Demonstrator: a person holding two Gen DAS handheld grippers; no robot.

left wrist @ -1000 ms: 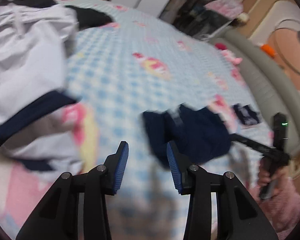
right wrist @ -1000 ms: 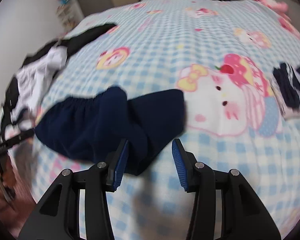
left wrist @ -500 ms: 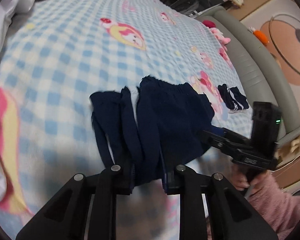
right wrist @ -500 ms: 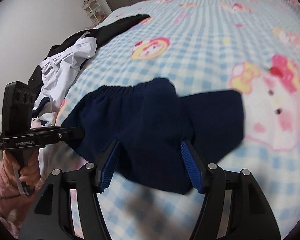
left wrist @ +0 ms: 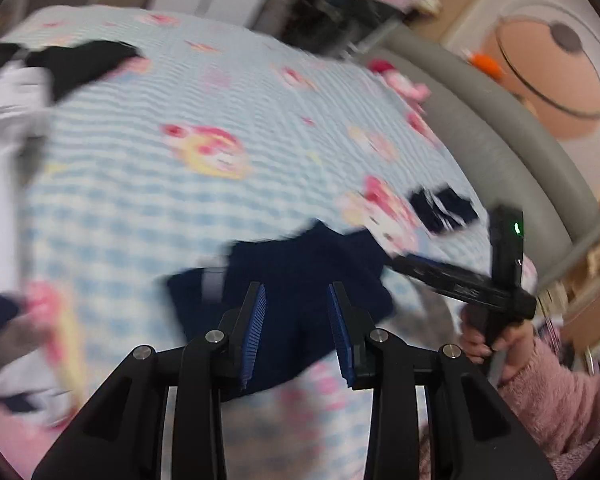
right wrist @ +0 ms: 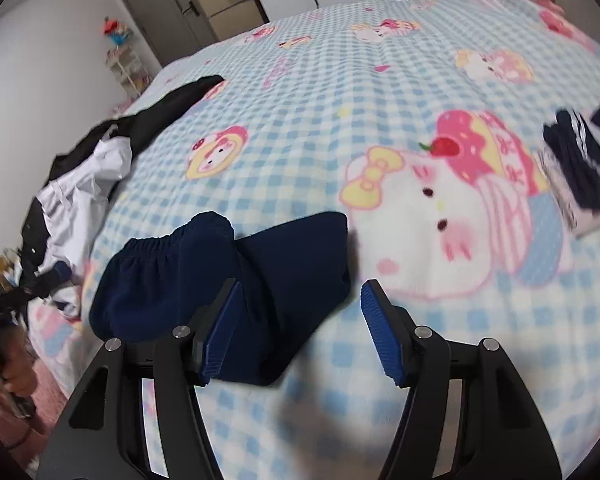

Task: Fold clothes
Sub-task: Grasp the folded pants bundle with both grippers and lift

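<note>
Left gripper and right gripper, both with jaws apart and empty, hover just above the bunched navy shorts lying on the checked blanket, white-and-black garments heaped well apart.

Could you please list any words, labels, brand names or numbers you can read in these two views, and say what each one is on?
None can be read.
Pale marking on the black handheld right gripper: too blurred.
Pink scrawl on the blue-and-white checked cartoon blanket: illegible.
Navy elastic-waist shorts: no label visible.
</note>
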